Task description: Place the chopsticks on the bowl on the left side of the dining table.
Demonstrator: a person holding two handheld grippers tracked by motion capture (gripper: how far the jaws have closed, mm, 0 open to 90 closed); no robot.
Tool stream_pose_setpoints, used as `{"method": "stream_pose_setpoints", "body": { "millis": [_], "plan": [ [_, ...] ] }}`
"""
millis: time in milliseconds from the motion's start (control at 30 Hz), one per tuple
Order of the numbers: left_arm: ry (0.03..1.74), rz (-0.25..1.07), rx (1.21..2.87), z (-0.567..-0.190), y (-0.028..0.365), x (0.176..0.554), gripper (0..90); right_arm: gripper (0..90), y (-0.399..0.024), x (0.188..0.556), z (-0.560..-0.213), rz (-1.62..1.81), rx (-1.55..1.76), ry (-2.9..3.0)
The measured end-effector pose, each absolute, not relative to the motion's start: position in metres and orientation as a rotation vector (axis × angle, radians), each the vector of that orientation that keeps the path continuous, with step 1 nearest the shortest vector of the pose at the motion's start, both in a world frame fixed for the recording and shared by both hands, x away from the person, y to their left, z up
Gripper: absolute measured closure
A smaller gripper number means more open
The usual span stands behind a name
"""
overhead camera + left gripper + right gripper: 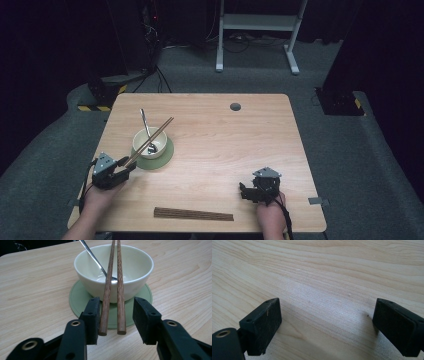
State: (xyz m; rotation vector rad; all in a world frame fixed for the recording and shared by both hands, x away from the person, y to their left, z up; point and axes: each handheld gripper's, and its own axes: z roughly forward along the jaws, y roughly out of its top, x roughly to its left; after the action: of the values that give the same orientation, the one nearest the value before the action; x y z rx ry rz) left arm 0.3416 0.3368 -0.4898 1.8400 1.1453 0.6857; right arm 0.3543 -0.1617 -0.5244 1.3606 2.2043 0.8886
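Note:
A cream bowl stands on a green round coaster at the table's left. A metal spoon leans in it. Two brown chopsticks lie across the bowl's rim, their near ends between the jaws of my left gripper. The left pad sits against one stick; a gap separates the other stick from the right pad, so the jaws stand open. My right gripper rests open over bare wood at the front right, nothing between its pads.
A dark wooden strip lies along the front edge between my hands. A small round hole marks the far side of the table. Grey carpet, a white desk frame and cables lie beyond.

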Motion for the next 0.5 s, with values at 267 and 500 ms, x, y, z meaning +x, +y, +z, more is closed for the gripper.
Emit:
{"method": "stream_pose_setpoints", "body": {
  "millis": [267, 500],
  "plan": [
    [1.145, 0.691, 1.84, -0.4907, 0.3318, 0.3435, 66.0, 8.0, -0.1617, 0.3543, -0.5244, 0.888, 1.36, 2.205],
    [1.145, 0.687, 1.832, -0.4912, 0.3296, 0.3443, 72.0, 8.1, -0.1617, 0.3542, -0.5244, 0.888, 1.36, 2.205]
  ]
}}
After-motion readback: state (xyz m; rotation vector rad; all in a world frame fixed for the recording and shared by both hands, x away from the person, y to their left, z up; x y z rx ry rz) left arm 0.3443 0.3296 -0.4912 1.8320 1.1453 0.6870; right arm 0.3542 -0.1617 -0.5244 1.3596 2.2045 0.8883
